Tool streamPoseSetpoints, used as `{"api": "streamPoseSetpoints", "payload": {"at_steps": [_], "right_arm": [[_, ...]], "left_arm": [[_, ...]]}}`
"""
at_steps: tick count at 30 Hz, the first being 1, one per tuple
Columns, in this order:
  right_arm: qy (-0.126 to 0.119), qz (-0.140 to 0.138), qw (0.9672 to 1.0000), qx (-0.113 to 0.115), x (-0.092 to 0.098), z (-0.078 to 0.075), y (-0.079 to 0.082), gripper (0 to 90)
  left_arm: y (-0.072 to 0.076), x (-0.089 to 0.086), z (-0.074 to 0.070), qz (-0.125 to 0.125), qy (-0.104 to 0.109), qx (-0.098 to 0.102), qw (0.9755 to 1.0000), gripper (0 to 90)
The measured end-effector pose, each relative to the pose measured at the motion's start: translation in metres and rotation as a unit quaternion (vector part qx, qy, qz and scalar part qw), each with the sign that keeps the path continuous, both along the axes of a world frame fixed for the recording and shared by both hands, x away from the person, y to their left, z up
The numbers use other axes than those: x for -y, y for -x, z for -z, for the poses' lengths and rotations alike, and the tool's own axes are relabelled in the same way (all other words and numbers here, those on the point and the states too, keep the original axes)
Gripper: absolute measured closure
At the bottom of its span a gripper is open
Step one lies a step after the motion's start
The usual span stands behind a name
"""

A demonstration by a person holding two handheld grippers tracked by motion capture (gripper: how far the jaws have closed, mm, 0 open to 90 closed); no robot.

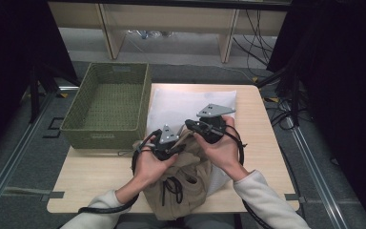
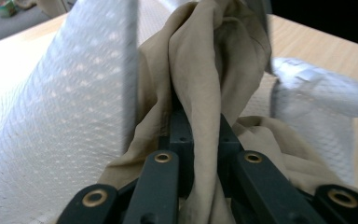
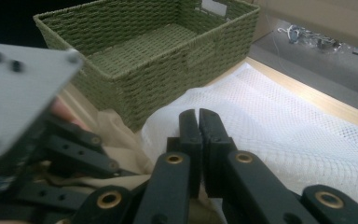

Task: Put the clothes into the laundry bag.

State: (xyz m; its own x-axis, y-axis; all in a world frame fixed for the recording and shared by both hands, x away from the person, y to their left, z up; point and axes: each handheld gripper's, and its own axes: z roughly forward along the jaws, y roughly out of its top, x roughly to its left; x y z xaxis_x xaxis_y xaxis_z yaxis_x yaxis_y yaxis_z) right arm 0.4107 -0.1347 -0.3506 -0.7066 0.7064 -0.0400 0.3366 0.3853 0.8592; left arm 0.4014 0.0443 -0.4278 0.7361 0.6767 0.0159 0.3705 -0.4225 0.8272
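Grey floor and dark curtains surround a light wooden table [image 1: 262, 143] in the high view. On it stand a green woven basket [image 1: 108, 104] at the far left and a white mesh bag [image 1: 181, 105] lying flat beside it. A beige cloth [image 1: 186, 181] is bunched at the near edge, partly on the bag, with a black cord looped on it. Both hands meet over the cloth: the left gripper [image 1: 166, 142] sits on its upper edge, the right gripper [image 1: 205, 128] just beside it, over the bag's near edge.

Seen from the left gripper view, the jaws are clamped on a gathered fold of the cloth [image 2: 205, 93], which rises between them. The mesh bag [image 2: 60, 121] spreads behind and to both sides.

From the right gripper view, the right gripper [image 3: 198, 122] has its jaws pressed together, pad to pad; whether cloth is caught lower down I cannot tell. Mesh bag [image 3: 279, 135] lies beyond them, the basket [image 3: 158, 51] behind, and the left gripper [image 3: 70, 149] at left over the cloth [image 3: 116, 135].
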Motion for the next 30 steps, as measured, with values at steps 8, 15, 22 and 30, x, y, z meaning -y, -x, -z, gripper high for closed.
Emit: {"api": "streamPoseSetpoints", "payload": {"at_steps": [8,15,22,30], "right_arm": [[0.001,-0.004,0.9999,-0.013,-0.001,0.004,-0.001,89.8],[-0.004,0.003,0.9999,-0.013,0.004,0.006,-0.006,89.8],[-0.001,0.007,0.9998,-0.016,0.006,0.006,-0.007,89.8],[0.0,0.008,0.9998,-0.016,0.006,0.006,-0.007,89.8]], "left_arm": [[-0.01,0.004,0.014,-0.008,-0.012,0.001,0.9999,76.3],[0.003,0.004,0.011,0.036,-0.013,0.017,0.9991,44.9],[0.022,-0.015,-0.001,0.06,-0.004,0.029,0.9978,30.0],[0.036,-0.043,-0.012,0.058,0.028,0.042,0.997,26.7]]}}
